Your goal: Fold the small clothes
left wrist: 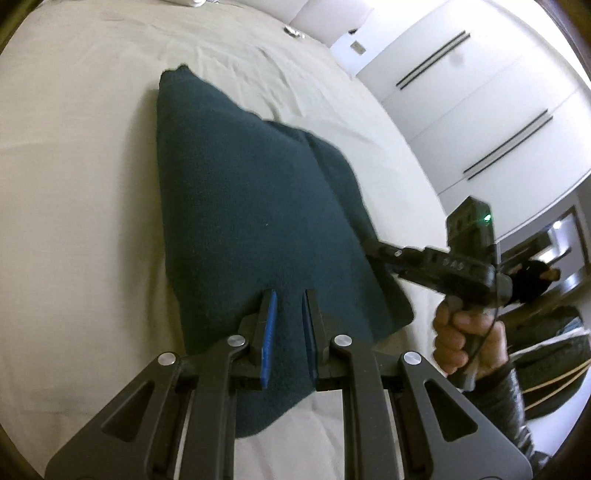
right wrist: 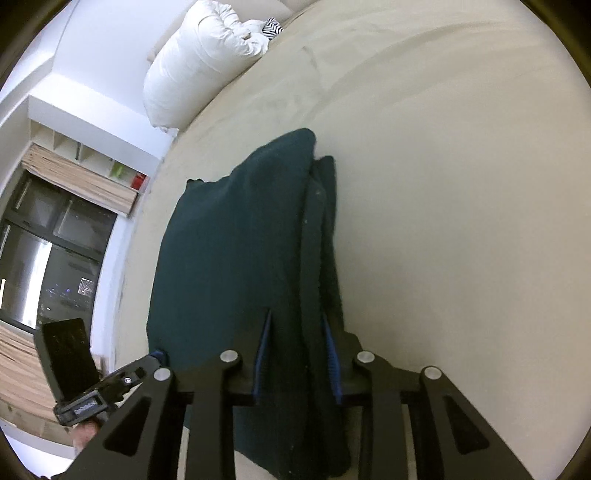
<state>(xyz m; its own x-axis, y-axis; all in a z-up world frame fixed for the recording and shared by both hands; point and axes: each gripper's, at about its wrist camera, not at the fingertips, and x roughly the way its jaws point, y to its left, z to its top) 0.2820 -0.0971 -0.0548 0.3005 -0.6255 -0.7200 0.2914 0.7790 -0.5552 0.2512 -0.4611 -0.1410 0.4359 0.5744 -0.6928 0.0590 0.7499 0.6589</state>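
A dark teal knitted garment (left wrist: 255, 206) lies partly folded on the beige bed sheet (left wrist: 74, 184), its near edge lifted. My left gripper (left wrist: 289, 295) is shut on the garment's near edge, cloth pinched between the blue pads. In the left wrist view the right gripper (left wrist: 373, 245) grips the garment's right edge, held by a bare hand (left wrist: 465, 343). In the right wrist view the garment (right wrist: 236, 251) shows a folded layer stacked on its right side. My right gripper (right wrist: 295, 317) is shut on that thick edge. The left gripper (right wrist: 157, 356) holds the cloth at the lower left.
A white duvet (right wrist: 199, 59) is bunched at the bed's head with a striped item (right wrist: 272, 26) beside it. White wardrobe doors (left wrist: 480, 92) stand past the bed's right side. A dark window (right wrist: 55, 251) and shelves (right wrist: 92, 151) lie beyond the left side.
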